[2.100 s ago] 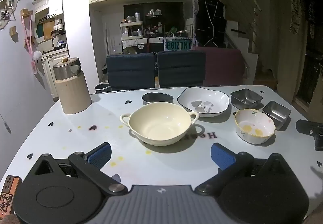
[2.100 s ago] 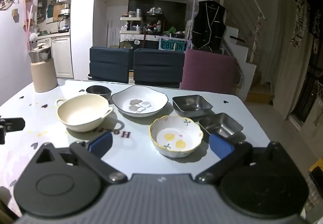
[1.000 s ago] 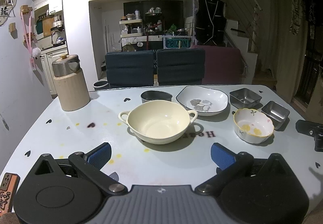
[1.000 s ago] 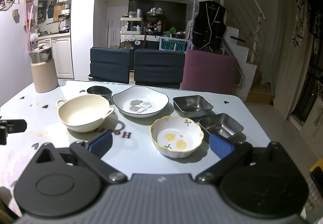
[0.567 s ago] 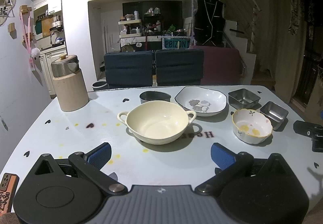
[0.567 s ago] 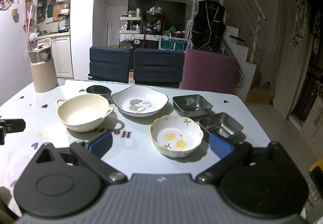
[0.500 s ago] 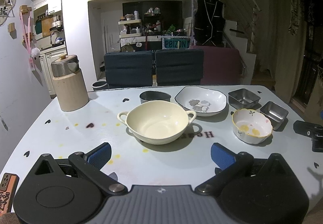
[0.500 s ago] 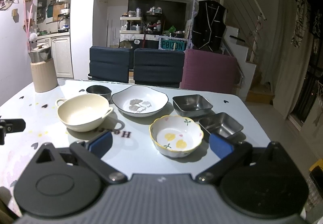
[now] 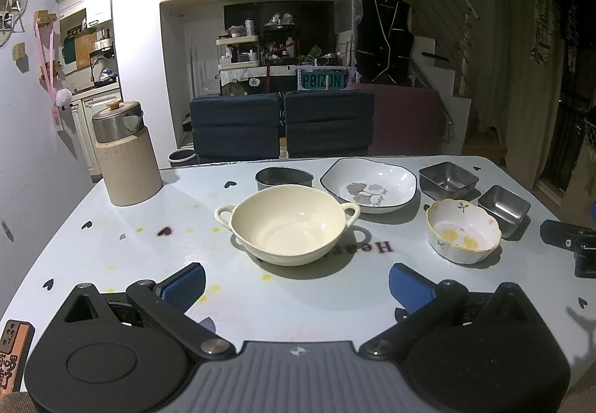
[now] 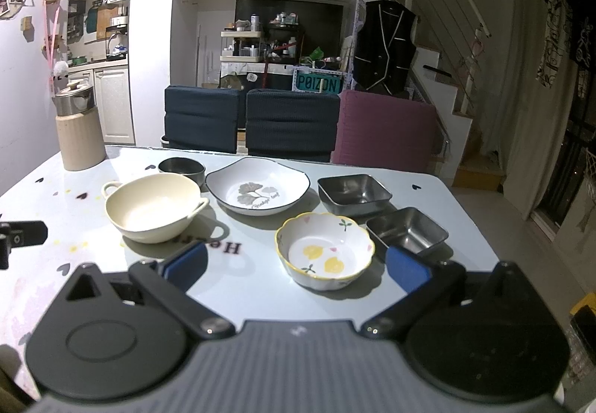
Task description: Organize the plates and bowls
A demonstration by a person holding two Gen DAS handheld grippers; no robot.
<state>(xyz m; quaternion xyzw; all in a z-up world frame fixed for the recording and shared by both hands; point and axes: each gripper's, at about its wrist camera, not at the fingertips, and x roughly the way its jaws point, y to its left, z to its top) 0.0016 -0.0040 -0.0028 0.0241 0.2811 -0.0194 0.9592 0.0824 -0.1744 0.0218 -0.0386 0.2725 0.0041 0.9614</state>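
On the table [image 9: 111, 249], cream two-handled bowl [image 9: 288, 224] ahead of left tongs [image 9: 297, 282], flowered bowl [image 10: 324, 249] before right tongs [image 10: 297, 265]; both spread wide, gripping nothing

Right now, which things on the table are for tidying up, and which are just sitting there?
For the job: cream bowl, leaf plate, flower bowl, two steel trays, small dark bowl.

Just there: canister, phone.

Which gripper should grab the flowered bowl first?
Right, probably. The flowered bowl lies just ahead of the right gripper, between its open fingers. The left gripper, also open and empty, faces the cream two-handled bowl instead.
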